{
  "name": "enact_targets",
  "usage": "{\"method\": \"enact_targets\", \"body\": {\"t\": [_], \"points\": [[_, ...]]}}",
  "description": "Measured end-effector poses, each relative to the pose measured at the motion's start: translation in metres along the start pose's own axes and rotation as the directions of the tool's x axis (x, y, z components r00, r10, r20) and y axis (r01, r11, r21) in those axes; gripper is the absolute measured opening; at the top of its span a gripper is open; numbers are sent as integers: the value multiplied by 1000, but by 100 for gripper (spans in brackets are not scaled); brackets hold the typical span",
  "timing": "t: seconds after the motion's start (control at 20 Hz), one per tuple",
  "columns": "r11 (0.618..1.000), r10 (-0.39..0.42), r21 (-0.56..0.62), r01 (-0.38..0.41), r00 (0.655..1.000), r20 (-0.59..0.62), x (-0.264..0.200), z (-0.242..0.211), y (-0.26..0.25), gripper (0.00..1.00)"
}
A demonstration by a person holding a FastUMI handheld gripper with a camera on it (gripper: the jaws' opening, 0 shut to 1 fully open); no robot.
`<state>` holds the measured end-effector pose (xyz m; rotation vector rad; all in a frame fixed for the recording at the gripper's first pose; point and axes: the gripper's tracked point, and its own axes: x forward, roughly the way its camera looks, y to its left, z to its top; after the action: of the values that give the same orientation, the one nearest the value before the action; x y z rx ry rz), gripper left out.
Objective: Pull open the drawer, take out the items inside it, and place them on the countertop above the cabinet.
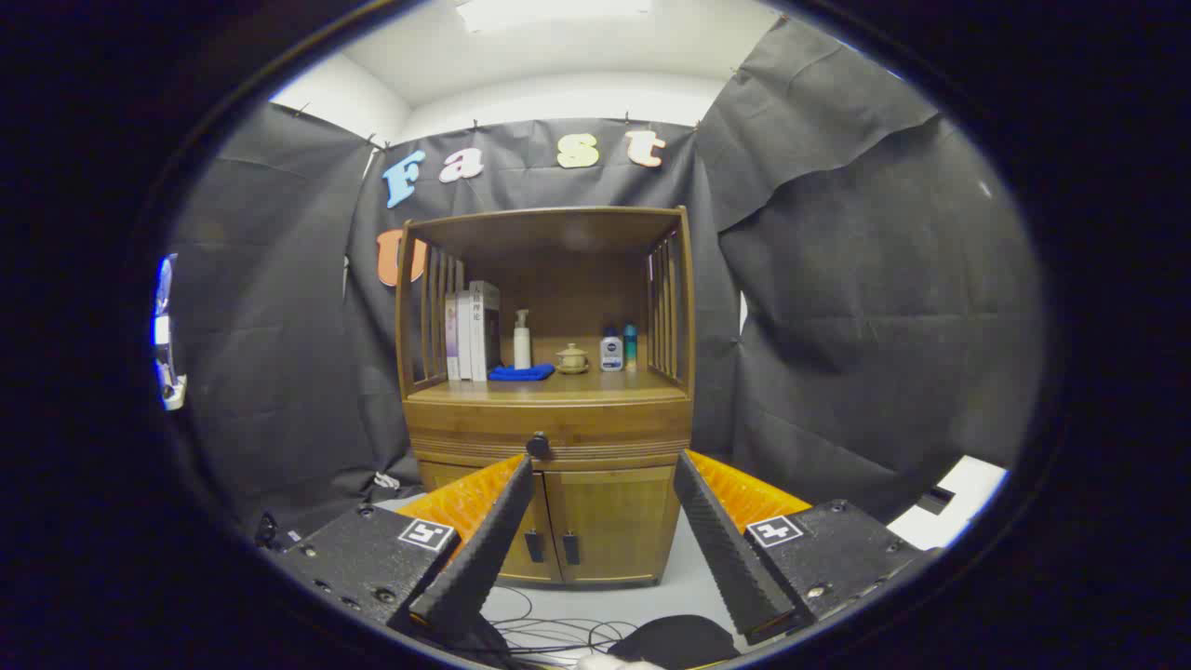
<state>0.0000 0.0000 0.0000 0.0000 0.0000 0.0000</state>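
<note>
A wooden cabinet (pixel 549 409) stands ahead against the black cloth wall. Its drawer (pixel 549 430) is closed, with a dark round knob (pixel 538 445) in the middle of its front. Above the drawer runs the countertop (pixel 577 386), under a slatted shelf frame. My gripper (pixel 605 458) is open, with nothing between its fingers. It hovers well short of the cabinet, and the left fingertip (pixel 521 465) lines up just below the knob without touching it. The drawer's contents are hidden.
On the countertop stand books (pixel 472 332), a pump bottle (pixel 522 341), a blue cloth (pixel 521 372), a small lidded pot (pixel 571 358) and two small bottles (pixel 618 349). Two lower doors (pixel 572 526) sit under the drawer. Cables (pixel 549 633) lie on the floor.
</note>
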Motion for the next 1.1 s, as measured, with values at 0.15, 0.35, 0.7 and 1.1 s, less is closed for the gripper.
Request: {"method": "enact_targets", "body": {"t": [0.15, 0.35, 0.7, 1.1], "points": [[1000, -10, 9, 10, 1000, 8, -1, 3, -4, 99], [1000, -7, 9, 7, 1000, 4, 0, 2, -4, 99], [1000, -6, 7, 6, 1000, 5, 3, 3, -3, 99], [1000, 2, 12, -2, 1000, 1, 23, 9, 0, 99]]}}
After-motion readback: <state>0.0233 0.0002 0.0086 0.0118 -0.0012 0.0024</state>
